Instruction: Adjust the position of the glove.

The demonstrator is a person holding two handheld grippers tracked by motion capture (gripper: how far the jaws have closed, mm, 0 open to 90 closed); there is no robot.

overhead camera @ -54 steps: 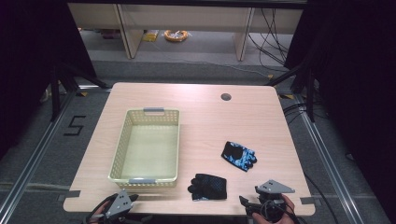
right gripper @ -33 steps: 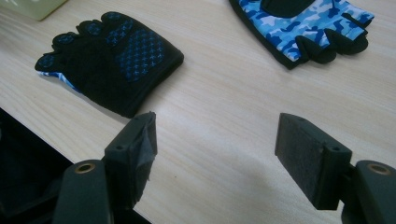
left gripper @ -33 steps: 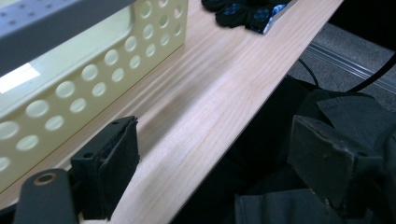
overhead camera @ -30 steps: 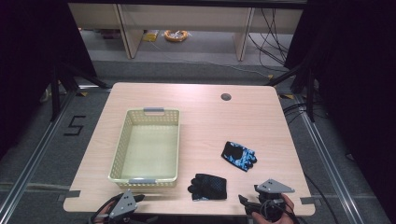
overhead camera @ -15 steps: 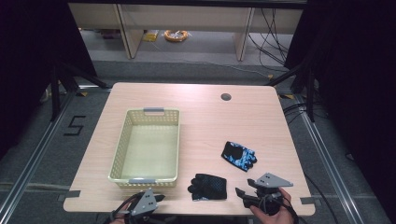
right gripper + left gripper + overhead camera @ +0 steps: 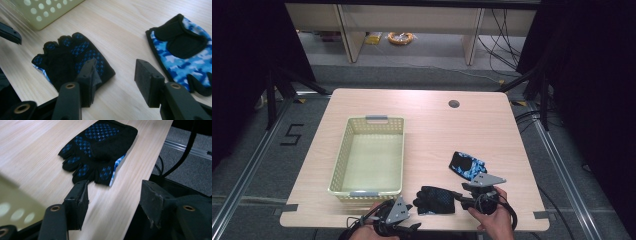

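Both grippers close in on a black fingerless glove at the desk's lower edge, left gripper and right gripper with jaws half-open, narrowing, nothing between them. Risk: the flat glove slides off the near edge.

Right gripper, jaws apart and just closing, hovers between black blue-dotted fingerless glove and blue camouflage glove.

From above, my worktop is evenly lit while the surroundings fall into near black. The overhead picture is soft and grainy. Close up, the basket blurs at the edge, and shadows are faint.
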